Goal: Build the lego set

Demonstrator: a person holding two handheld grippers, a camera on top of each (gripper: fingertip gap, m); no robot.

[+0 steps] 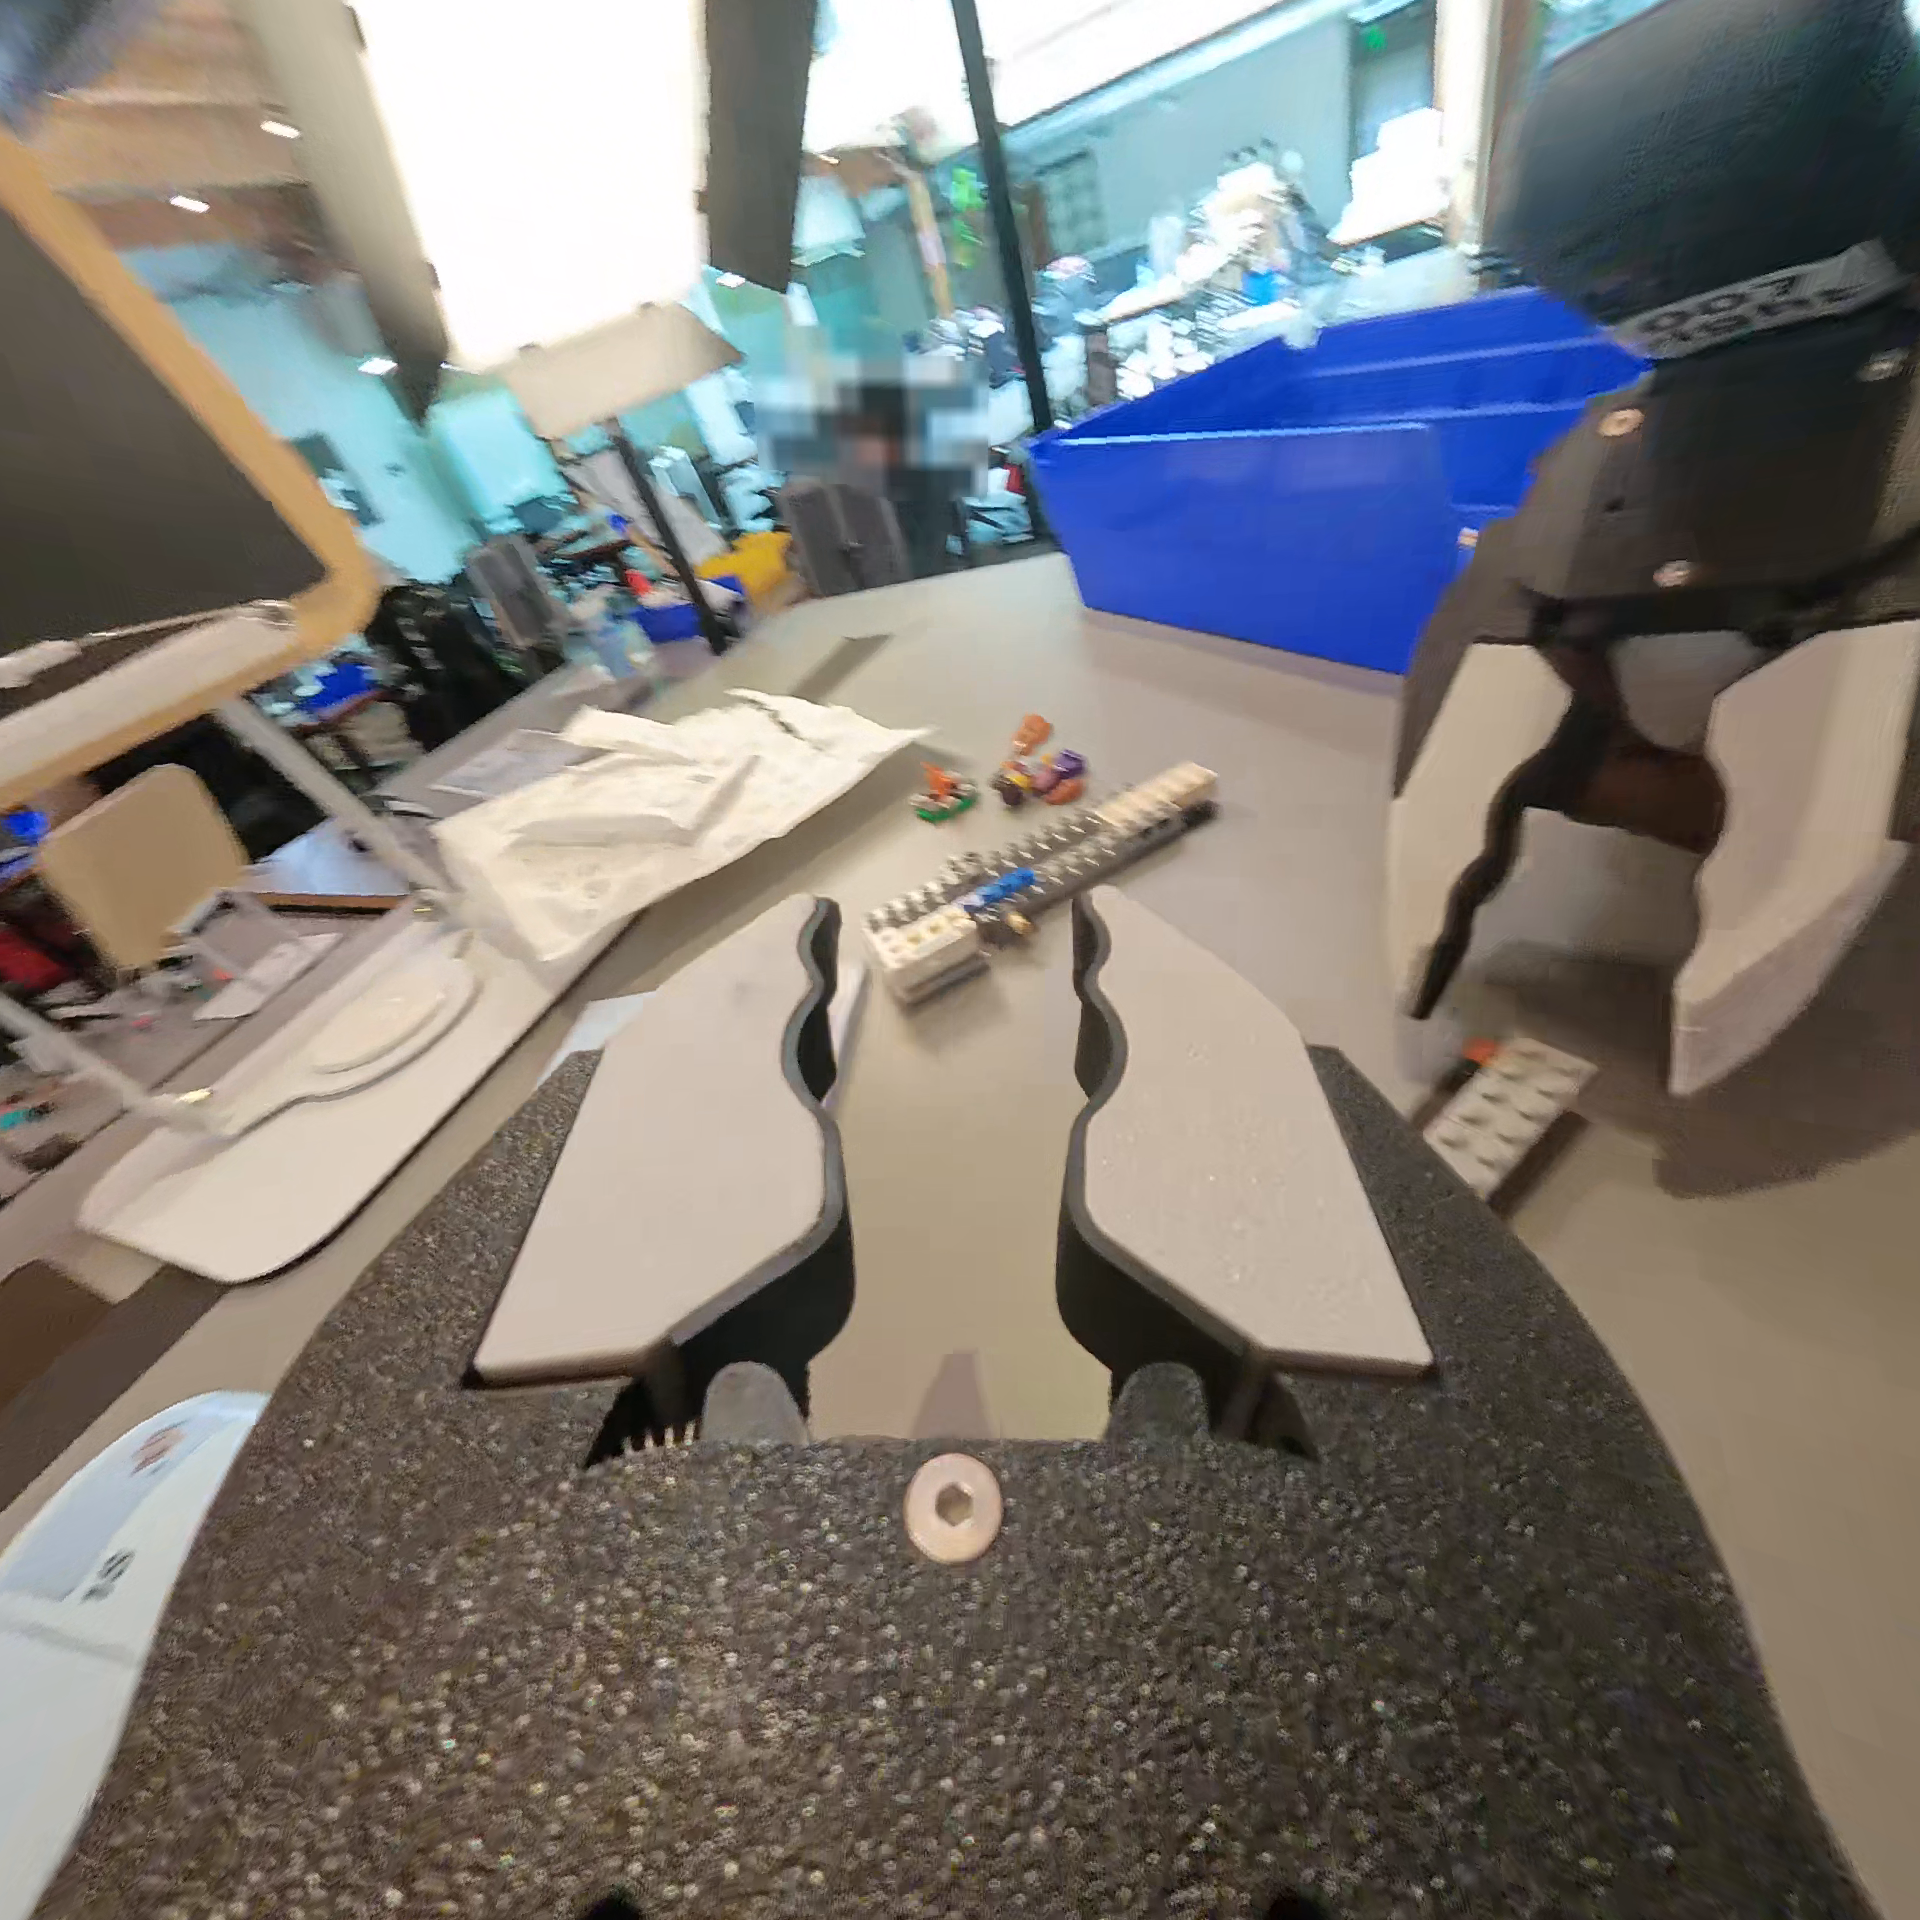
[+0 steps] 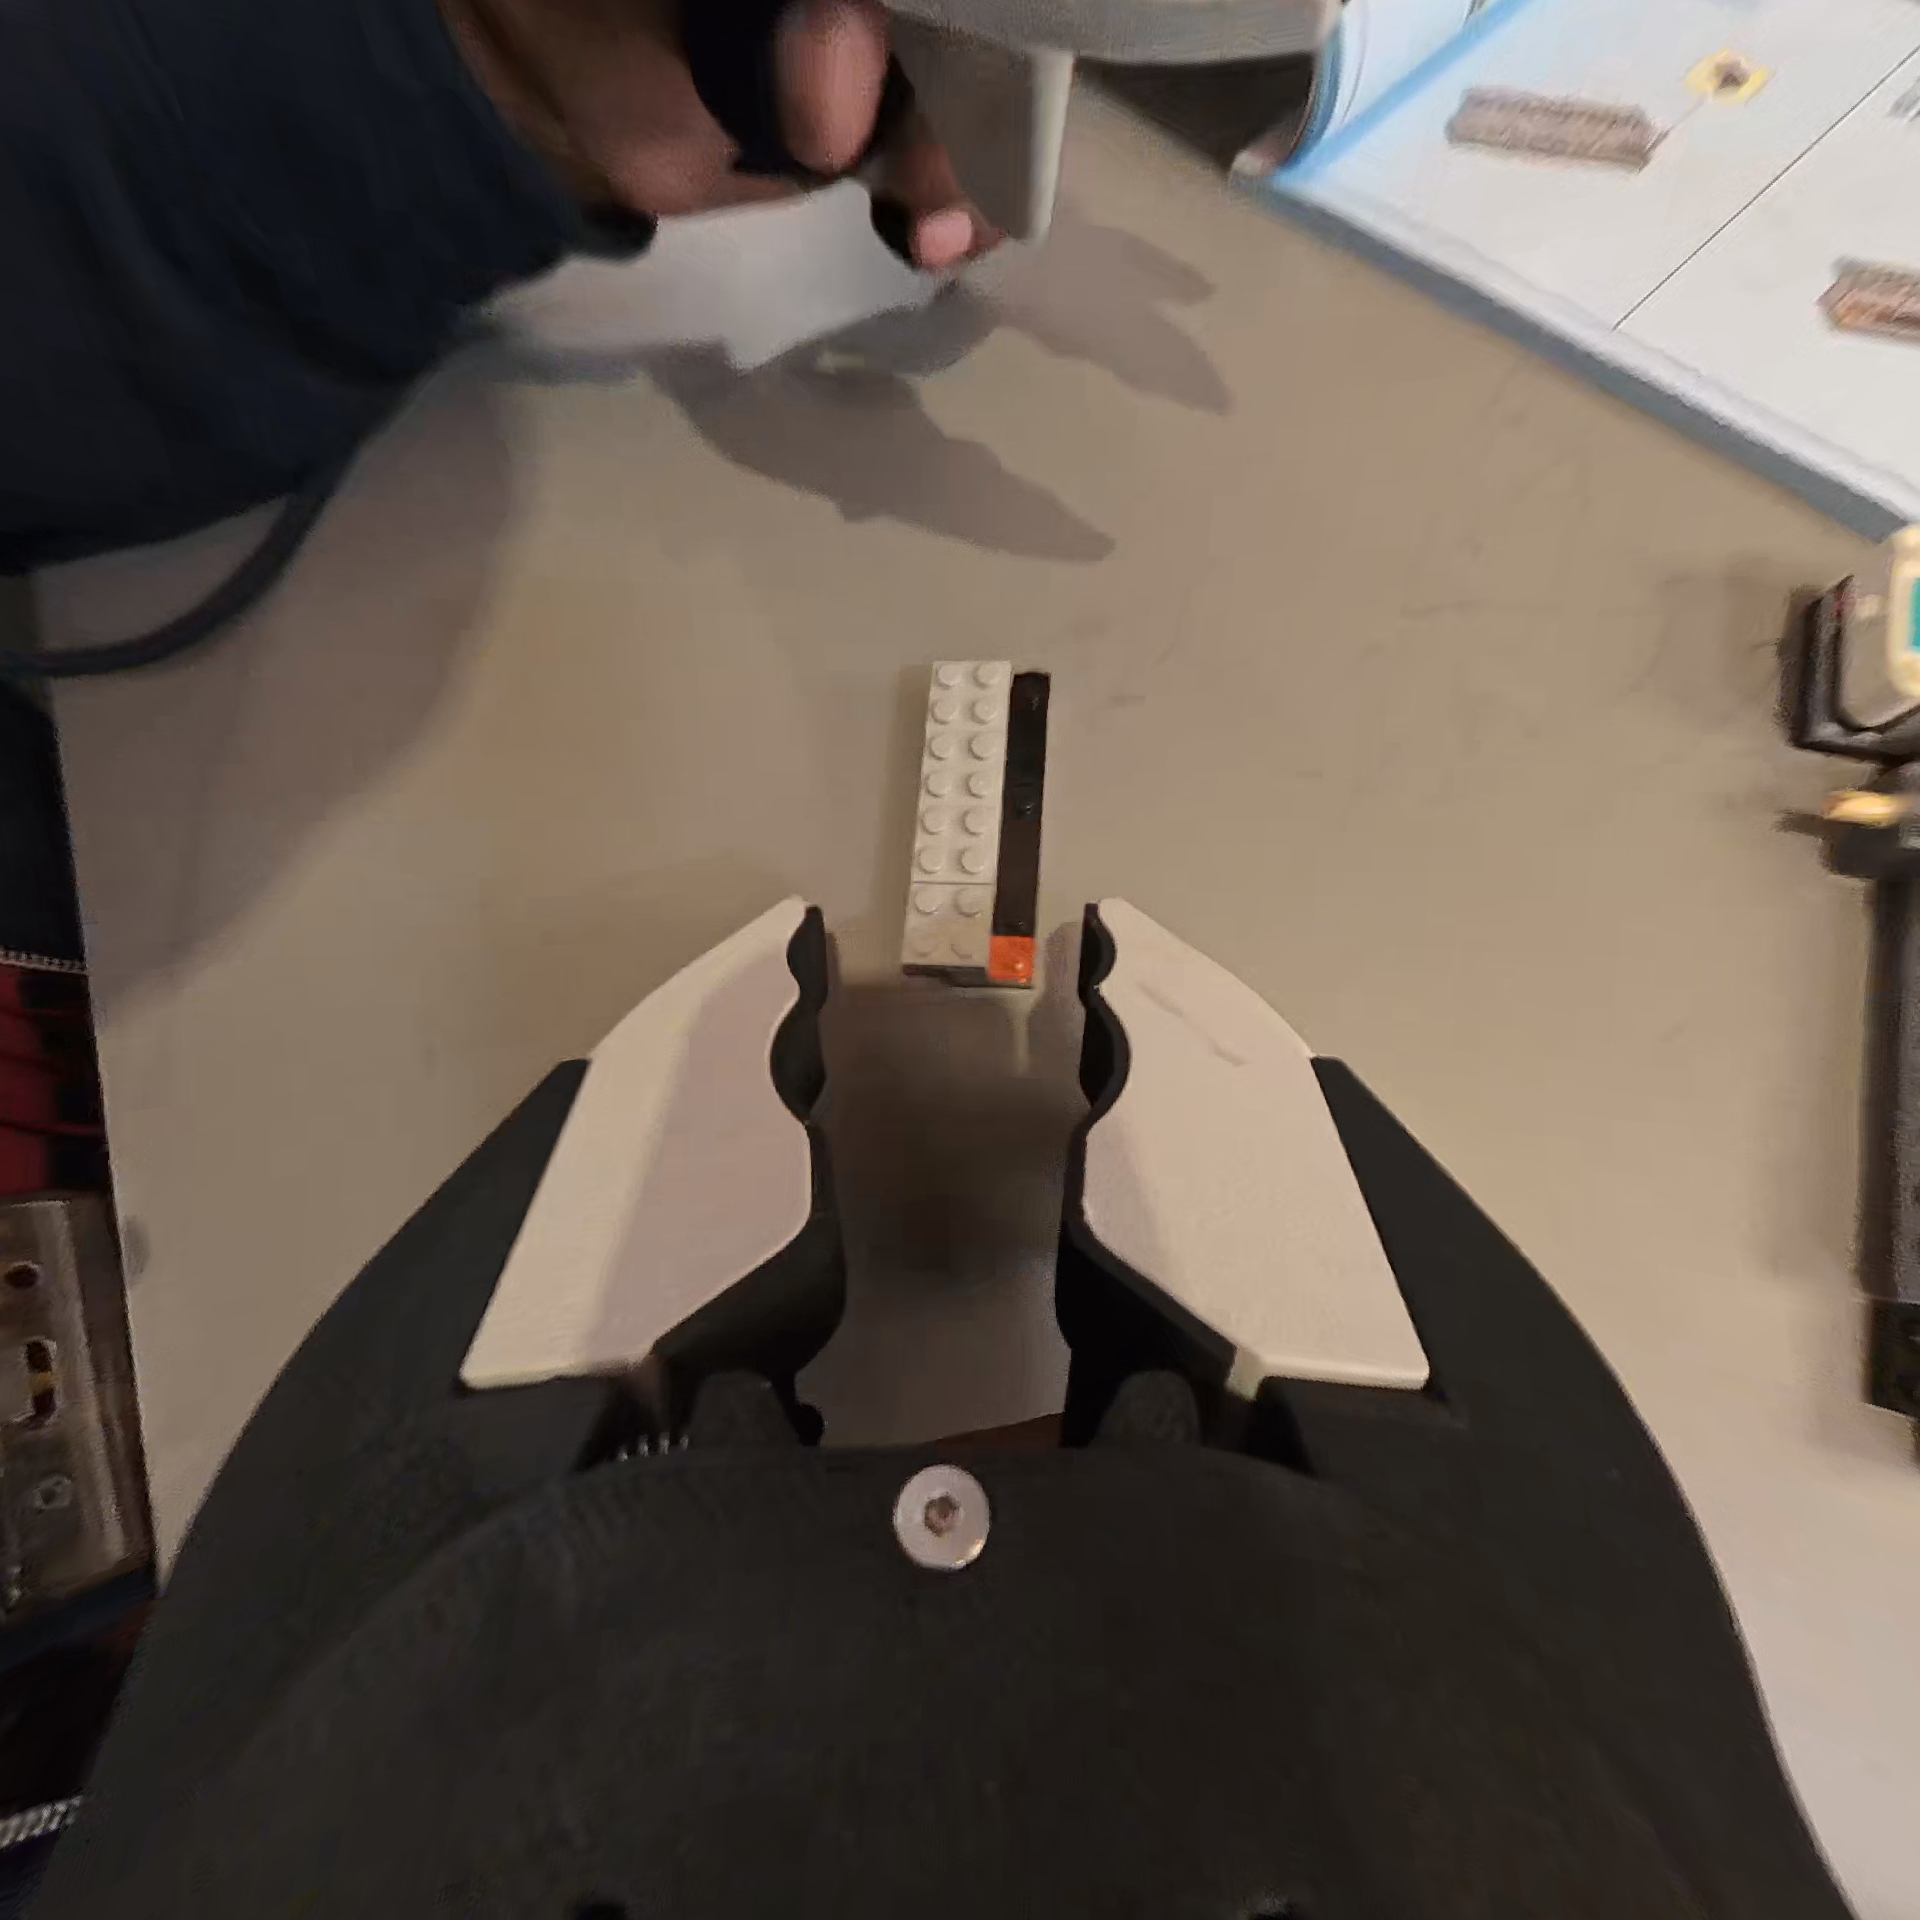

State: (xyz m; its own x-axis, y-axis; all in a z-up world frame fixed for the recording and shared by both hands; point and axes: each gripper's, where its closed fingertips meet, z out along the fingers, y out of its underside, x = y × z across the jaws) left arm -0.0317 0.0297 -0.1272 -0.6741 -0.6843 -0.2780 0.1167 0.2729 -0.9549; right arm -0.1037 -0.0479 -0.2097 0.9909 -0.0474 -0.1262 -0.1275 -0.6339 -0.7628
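My left gripper (image 1: 951, 935) is open and empty, low over the grey table (image 1: 1299, 831). Just ahead of its tips lies a long grey studded plate (image 1: 1049, 862) with white bricks at both ends and a small blue piece on it. My right gripper (image 2: 954, 935) is open and empty. A light grey studded plate (image 2: 961, 810), joined to a black strip (image 2: 1023, 810) with an orange piece (image 2: 1011, 958) at the near end, lies flat just ahead of its tips; the pads do not touch it. The right gripper also shows in the left wrist view (image 1: 1558, 935), above that same plate (image 1: 1507, 1117).
Small colourful pieces (image 1: 1039, 769) and white plastic bags (image 1: 665, 810) lie beyond the long plate. A blue bin (image 1: 1299, 520) stands at the back right. A hand (image 2: 831, 135) holds the left gripper. An open instruction booklet (image 2: 1610, 208) and dark devices (image 2: 1870, 831) lie to the right.
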